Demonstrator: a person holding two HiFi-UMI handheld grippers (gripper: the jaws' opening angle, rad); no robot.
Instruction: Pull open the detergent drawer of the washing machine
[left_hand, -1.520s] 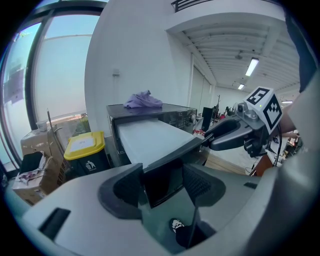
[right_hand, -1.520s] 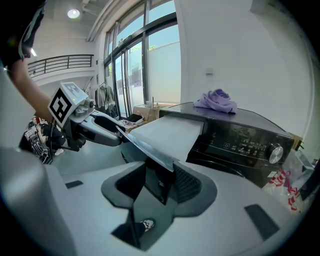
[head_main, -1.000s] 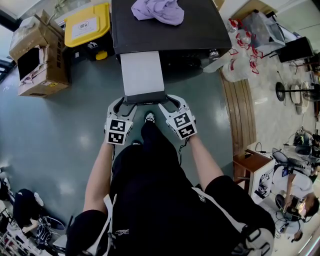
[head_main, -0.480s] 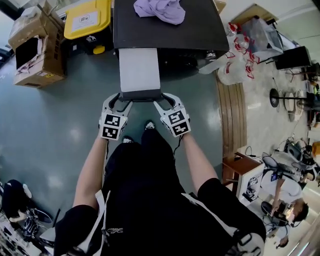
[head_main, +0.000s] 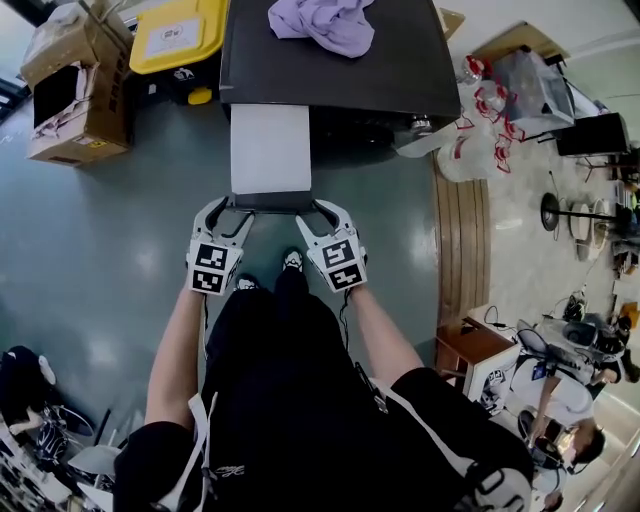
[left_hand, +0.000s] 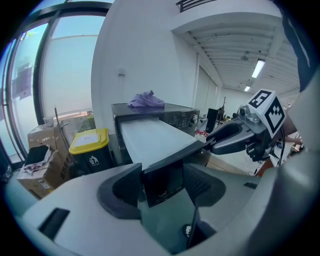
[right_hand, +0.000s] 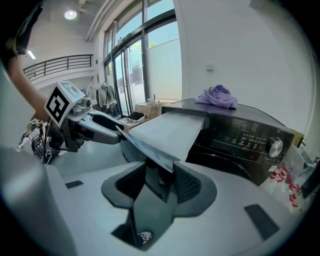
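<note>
My left hand-held gripper (head_main: 233, 208) and right hand-held gripper (head_main: 313, 210) each clamp a near corner of the long pale grey detergent drawer (head_main: 270, 150). It has not slid this past second and juts far out of the black washing machine (head_main: 340, 70): pull likely done. Open floor (head_main: 120, 240) lies either side.

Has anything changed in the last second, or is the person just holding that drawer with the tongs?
Nothing visibly changed. The detergent drawer sticks out of the washing machine as far as before, and the left tongs and right tongs stay clamped on the two ends of its front panel. Only the head camera shifted a little.
</note>
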